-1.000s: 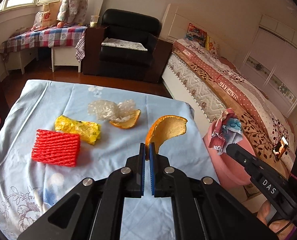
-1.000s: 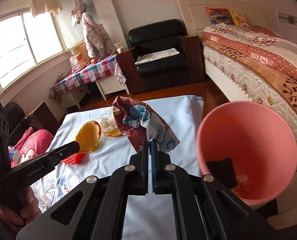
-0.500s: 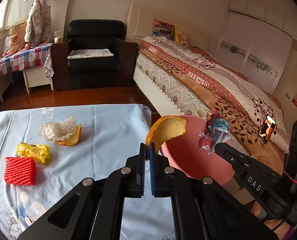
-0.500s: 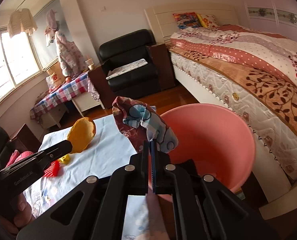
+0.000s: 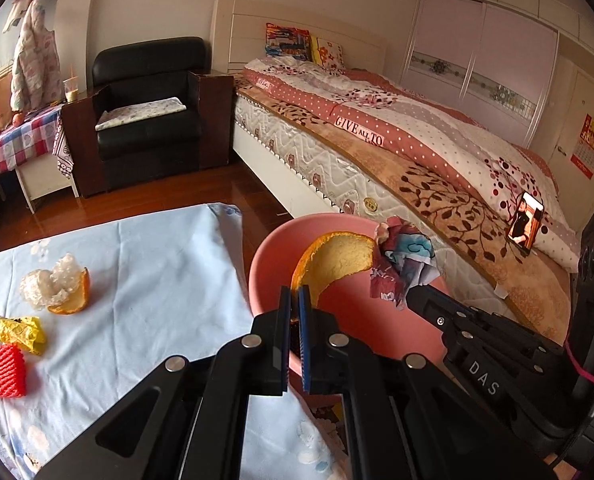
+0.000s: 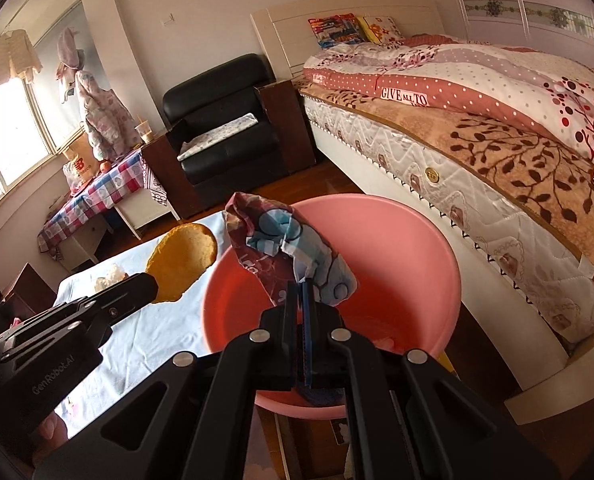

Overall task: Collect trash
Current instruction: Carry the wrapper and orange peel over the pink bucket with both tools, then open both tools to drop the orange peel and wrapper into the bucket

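Left gripper [image 5: 295, 300]: clamped on an orange peel [image 5: 337, 258], thin edge pinched between the blue pads, pale inside of the peel facing the camera. Peel held up over the near rim of the pink basin [image 5: 265, 256], above its opening. Right gripper [image 6: 301, 296]: clenched on a crumpled printed wrapper [image 6: 281, 240] in maroon, white and light blue, likewise raised over the open basin. Peel and wrapper close together in the left wrist view, almost touching; whether actually in contact, cannot tell.

Basin: just off the right edge of the table, between that edge and the bed [image 5: 417, 148], lower than the tabletop. Something dark and something small and pale inside at the bottom, mostly hidden behind the right gripper.

On the light blue tablecloth [image 5: 145, 280], toward the left edge: a second orange peel [image 5: 73, 300] with a wad of clear plastic film [image 5: 49, 286] resting against it; nearer the left edge, a crumpled yellow wrapper [image 5: 19, 330]; just beside that, at the very edge, a red foam net [image 5: 3, 370]. All four well apart from the basin.

Black armchair [image 5: 149, 108] beyond the far edge of the table.
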`<state>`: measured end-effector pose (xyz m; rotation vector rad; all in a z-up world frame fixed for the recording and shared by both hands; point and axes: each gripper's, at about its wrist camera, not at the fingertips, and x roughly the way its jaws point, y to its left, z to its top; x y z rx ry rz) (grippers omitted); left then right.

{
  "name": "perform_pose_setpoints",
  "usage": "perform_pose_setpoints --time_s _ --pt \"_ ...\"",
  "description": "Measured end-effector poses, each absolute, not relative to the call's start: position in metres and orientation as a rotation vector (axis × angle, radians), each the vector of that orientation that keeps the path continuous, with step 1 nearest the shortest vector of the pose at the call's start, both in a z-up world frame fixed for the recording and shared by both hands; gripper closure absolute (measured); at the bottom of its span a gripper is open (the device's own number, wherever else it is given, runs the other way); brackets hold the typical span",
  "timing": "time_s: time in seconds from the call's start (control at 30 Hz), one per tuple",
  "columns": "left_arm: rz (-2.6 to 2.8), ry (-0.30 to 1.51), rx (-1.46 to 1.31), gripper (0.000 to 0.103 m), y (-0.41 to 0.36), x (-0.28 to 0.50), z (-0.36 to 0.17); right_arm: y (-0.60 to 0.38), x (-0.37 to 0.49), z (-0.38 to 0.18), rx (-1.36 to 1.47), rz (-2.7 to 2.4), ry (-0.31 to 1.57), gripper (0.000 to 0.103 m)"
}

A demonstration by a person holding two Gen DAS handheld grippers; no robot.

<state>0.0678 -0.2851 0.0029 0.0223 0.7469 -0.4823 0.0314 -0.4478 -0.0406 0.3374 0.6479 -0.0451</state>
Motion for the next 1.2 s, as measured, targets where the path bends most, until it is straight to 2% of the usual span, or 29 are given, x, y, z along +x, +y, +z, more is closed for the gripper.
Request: perform_pose_setpoints --time_s 0.5,1.2 --pt "-0.48 0.816 0.096 0.1 -0.313 0.081 -0.028 -0.455 0.039 -0.063 0.359 -0.068 0.703 0.1" --pt "-0.497 0.817 0.102 0.098 -0.317 0.082 -0.032 -0.456 0.048 -0.076 0.351 -0.087 0.744 0.1"
